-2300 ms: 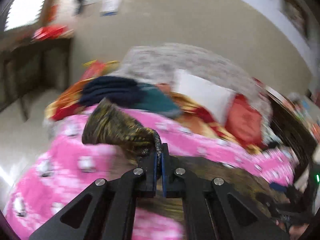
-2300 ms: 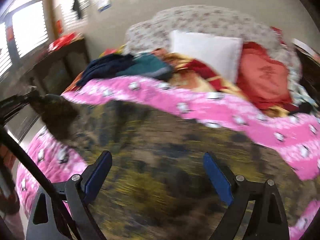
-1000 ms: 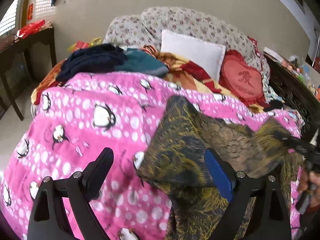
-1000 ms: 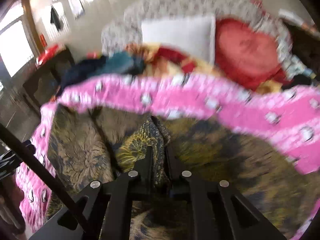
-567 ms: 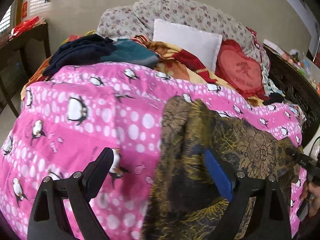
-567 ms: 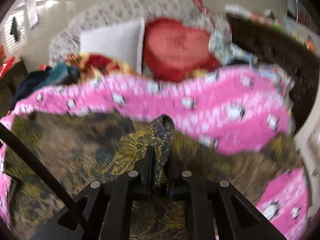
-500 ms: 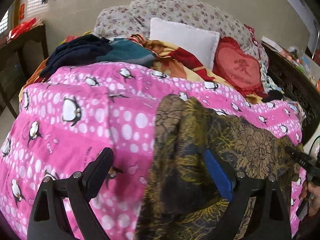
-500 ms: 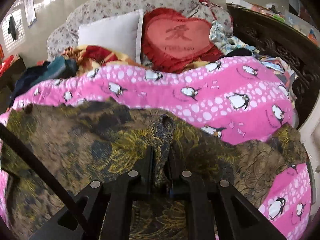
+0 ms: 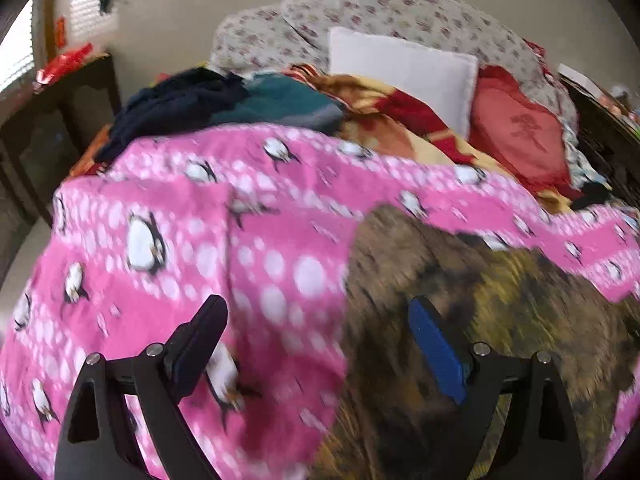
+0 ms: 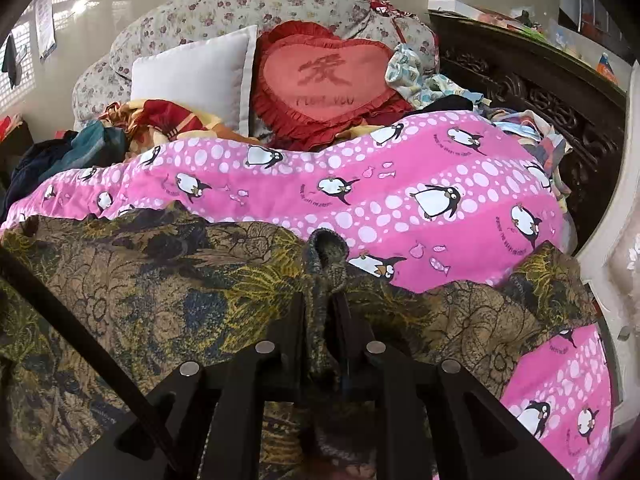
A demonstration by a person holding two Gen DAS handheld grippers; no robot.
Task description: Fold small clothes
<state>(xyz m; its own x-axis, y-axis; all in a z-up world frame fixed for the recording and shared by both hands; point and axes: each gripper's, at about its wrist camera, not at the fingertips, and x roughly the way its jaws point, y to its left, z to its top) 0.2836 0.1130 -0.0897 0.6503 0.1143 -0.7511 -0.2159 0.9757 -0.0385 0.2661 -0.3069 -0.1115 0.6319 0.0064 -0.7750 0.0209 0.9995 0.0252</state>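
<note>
A brown and gold floral garment (image 10: 152, 280) lies spread on the pink penguin blanket (image 10: 360, 184). My right gripper (image 10: 322, 300) is shut on a bunched fold of the garment's far edge, near its middle. In the left wrist view the garment (image 9: 480, 312) covers the right half, blurred. My left gripper (image 9: 316, 340) is open and empty; its right finger is over the garment's left edge and its left finger is over the blanket (image 9: 200, 240).
At the bed's head lie a white pillow (image 10: 196, 76), a red heart cushion (image 10: 324, 80), a floral bolster (image 10: 224, 12) and a pile of dark clothes (image 9: 192, 100). A dark carved footboard (image 10: 540, 92) runs along the right. A dark side table (image 9: 60, 120) stands at left.
My left gripper let go of the garment and stays open, drifting along its left edge. My right gripper closed on the garment's edge, carried it rightward, and now holds still.
</note>
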